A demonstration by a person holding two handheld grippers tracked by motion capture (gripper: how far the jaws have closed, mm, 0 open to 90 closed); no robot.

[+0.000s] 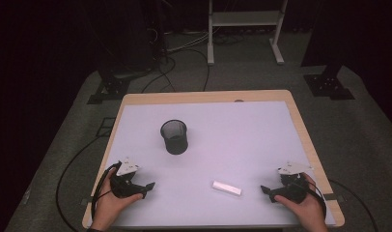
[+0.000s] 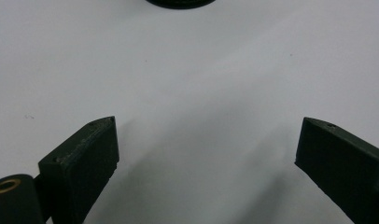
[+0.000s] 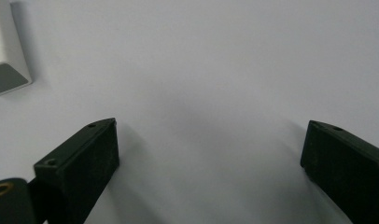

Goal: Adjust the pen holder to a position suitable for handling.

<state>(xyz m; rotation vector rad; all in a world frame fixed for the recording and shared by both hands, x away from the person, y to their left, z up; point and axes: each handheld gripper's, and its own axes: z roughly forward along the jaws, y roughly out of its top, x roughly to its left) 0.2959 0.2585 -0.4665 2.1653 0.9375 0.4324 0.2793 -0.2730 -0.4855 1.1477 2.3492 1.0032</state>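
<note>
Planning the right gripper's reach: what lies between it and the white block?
Nothing: bare white table top separates the open right gripper from the white block, as the high view shows.

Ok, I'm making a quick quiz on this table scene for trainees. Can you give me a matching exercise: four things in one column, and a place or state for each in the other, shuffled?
Things
1. black mesh cup
2. white bar
3. left gripper
4. right gripper

Places or states
A. held at the near right corner of the table, fingers open, nothing between them
B. lying flat on the white mat, near edge, right of centre
C. standing upright near the middle of the mat
D. held at the near left corner, fingers open, nothing between them

Pairs: 1-C, 2-B, 3-D, 4-A
</note>
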